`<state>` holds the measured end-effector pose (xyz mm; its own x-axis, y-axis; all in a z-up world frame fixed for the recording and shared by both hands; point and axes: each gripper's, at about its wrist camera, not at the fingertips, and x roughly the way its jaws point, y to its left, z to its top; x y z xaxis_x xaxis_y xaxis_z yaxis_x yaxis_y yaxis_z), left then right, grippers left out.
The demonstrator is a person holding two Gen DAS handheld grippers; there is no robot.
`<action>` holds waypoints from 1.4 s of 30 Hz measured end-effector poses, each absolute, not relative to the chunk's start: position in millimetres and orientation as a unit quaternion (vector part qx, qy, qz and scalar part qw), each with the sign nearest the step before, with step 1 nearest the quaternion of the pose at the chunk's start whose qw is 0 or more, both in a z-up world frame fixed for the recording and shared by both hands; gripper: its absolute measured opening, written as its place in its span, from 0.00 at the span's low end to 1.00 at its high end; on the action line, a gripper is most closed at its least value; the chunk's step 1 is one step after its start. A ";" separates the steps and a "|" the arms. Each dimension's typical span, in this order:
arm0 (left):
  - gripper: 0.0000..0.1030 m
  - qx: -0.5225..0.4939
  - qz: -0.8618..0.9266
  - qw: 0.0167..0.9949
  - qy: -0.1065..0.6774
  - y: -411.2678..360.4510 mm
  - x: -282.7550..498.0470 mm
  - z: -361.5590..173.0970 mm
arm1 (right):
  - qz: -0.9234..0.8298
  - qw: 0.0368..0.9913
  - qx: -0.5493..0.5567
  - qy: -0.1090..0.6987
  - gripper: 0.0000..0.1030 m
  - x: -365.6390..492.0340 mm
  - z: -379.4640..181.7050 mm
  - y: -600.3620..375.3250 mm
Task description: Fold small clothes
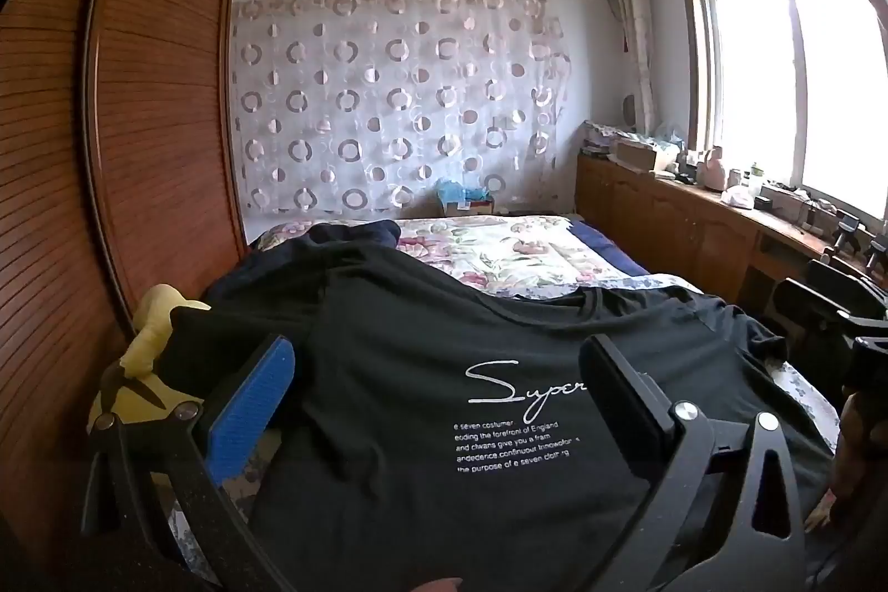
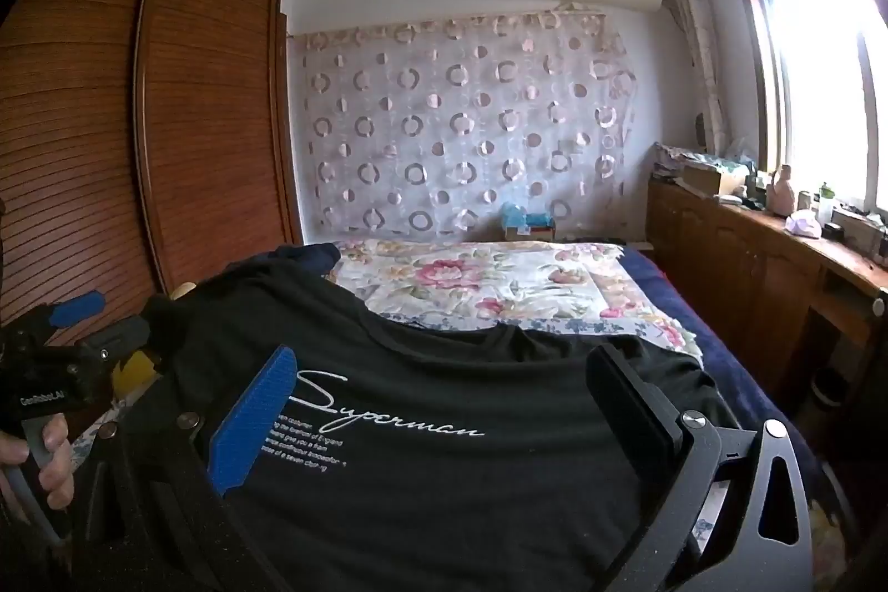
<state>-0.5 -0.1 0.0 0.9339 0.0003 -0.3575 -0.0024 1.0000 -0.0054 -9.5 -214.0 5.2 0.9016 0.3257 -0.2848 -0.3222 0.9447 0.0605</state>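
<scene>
Floral bed under black T-shirt; left claw and right claw spread wide above it, empty; lower hem cut off.

Each gripper is a black frame with round silver screws, one blue ribbed finger and one black: the left gripper, the right gripper (white lettering marks the left one's body).
</scene>
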 end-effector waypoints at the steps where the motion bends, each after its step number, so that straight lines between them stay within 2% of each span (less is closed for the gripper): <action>1: 1.00 -0.002 0.001 0.983 0.182 -0.3 -0.6 0.1 | 0.167 0.975 0.006 0.147 1.00 -9.1 5.2 -215.0; 42: 1.00 -0.008 0.001 0.984 0.178 -1.8 -0.8 8.8 | 0.165 0.976 0.005 0.145 1.00 -13.4 6.1 -209.1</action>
<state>-0.8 -1.8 8.8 0.9365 0.0001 -0.3506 -0.0055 0.9999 -0.0145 -13.4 -209.1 6.1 0.9039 0.3227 -0.2806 -0.3196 0.9458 0.0582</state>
